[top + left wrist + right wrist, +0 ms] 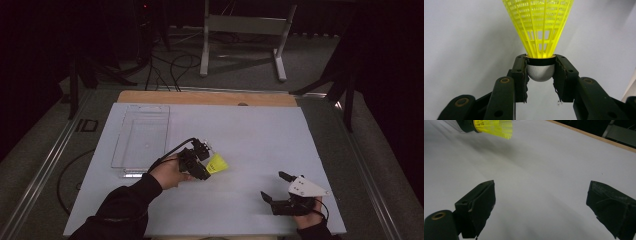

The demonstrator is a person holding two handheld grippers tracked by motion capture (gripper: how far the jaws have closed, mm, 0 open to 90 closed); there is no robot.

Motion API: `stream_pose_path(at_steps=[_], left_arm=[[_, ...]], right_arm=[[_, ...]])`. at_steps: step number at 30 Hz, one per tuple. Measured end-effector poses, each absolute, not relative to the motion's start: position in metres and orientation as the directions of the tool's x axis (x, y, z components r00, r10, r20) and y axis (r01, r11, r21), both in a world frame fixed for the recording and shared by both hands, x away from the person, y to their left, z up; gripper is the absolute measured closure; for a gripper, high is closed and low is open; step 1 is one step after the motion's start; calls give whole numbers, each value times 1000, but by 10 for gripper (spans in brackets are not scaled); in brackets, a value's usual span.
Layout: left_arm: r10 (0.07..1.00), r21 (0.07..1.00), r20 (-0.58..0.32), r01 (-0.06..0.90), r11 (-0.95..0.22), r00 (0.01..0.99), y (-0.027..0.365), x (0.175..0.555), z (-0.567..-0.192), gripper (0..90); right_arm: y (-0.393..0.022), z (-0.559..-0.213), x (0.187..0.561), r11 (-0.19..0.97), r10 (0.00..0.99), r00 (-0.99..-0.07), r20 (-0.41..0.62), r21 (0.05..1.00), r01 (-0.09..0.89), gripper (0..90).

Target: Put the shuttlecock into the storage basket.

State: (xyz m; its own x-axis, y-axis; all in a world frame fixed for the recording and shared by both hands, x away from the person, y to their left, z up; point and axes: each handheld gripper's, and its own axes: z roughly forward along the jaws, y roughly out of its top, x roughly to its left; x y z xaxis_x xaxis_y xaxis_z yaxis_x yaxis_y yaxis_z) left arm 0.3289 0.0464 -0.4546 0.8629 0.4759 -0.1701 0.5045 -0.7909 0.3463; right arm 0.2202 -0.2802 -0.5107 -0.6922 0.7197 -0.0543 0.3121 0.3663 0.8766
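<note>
Yellow plastic shuttlecock sits pinched at its white cork base by the left gripper above the white table, while the right gripper rests spread wide.

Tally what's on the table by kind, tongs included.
Yellow shuttlecock: 1
Clear plastic tray: 1
Tongs: 2, left tongs shut on the shuttlecock, right tongs open
Total: 4

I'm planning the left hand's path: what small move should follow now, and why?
Probably carry the yellow shuttlecock left toward the clear tray: the left gripper already clamps its white cork, and the open right gripper rests apart.
</note>
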Motion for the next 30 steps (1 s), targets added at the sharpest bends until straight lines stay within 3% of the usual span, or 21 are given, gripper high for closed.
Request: stream_pose_path(at_steps=[30], left_arm=[[485, 350, -169, 513, -784, 858, 77, 336, -427, 657]], right_arm=[[-280, -511, 220, 348, 706, -706, -56, 896, 277, 91]])
